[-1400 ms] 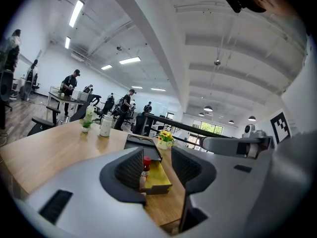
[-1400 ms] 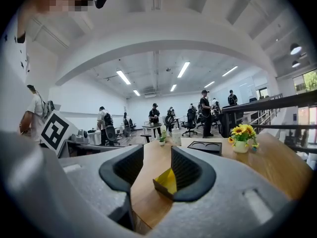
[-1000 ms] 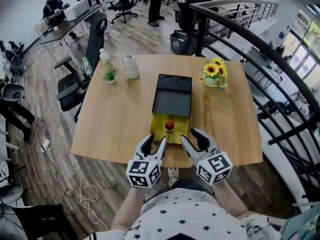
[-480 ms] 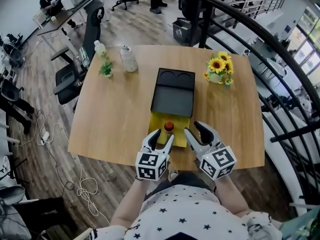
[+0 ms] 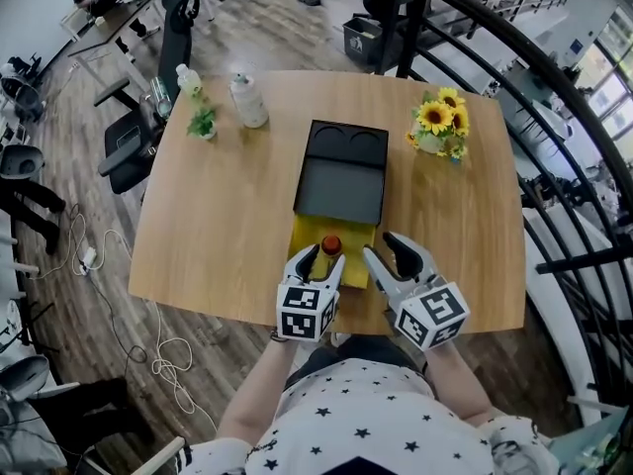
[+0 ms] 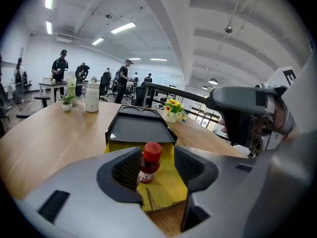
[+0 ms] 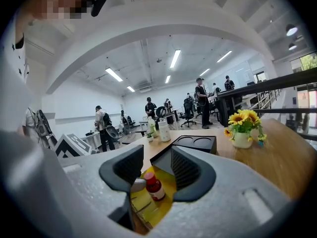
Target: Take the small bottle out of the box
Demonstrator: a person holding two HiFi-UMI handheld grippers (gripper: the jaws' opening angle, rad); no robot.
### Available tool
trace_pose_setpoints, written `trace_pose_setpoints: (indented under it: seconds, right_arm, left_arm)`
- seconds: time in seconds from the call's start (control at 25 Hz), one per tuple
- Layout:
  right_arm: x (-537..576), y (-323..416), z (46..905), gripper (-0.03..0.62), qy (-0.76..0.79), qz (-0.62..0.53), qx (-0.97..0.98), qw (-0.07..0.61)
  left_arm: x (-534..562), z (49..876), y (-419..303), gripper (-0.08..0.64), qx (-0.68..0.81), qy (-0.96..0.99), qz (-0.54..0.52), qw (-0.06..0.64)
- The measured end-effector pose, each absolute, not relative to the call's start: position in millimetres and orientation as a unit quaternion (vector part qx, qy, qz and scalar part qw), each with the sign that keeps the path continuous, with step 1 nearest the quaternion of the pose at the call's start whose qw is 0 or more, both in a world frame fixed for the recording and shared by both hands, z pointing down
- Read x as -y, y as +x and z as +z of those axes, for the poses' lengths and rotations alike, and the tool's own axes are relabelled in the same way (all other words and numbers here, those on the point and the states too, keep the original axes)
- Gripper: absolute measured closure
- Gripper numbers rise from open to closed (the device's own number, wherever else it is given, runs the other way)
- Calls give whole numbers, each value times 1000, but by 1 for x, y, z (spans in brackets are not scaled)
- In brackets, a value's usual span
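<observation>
Left gripper (image 5: 318,257) jaws spread wide, aligned on upright small bottle (image 5: 331,245) in open box (image 5: 309,236) for grasp, not touching; right gripper (image 5: 384,250) spread, empty, beside box.

An open-plan office: black swivel chairs (image 5: 138,156) stand on wood flooring (image 5: 79,196), people (image 6: 60,68) stand at desks (image 6: 49,85) at the far left, strip lights (image 6: 124,28) line the ceiling, and a black railing (image 7: 277,82) curves along the right of the tabletop (image 5: 218,206)

Wood-plank floor (image 5: 89,127), black railing (image 5: 514,52), office chairs (image 5: 138,156), ceiling strip lights (image 6: 124,28)
</observation>
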State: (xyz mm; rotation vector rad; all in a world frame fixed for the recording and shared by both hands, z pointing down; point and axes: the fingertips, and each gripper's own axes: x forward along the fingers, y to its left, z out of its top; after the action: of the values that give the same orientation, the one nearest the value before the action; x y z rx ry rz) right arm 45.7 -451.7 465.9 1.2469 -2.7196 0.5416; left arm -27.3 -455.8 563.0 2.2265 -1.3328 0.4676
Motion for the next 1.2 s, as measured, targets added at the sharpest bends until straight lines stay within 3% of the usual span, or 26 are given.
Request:
trace_pose_setpoints:
  seconds: [0.56,1.2]
  right_arm:
    - [477,49,475,436,404,192,893,54]
    - [476,44,475,436,407,194,891,54]
  left_arm:
    - [479,591,-23,371,494,794,220,279]
    - [482,588,-27,419,504,797,242,231]
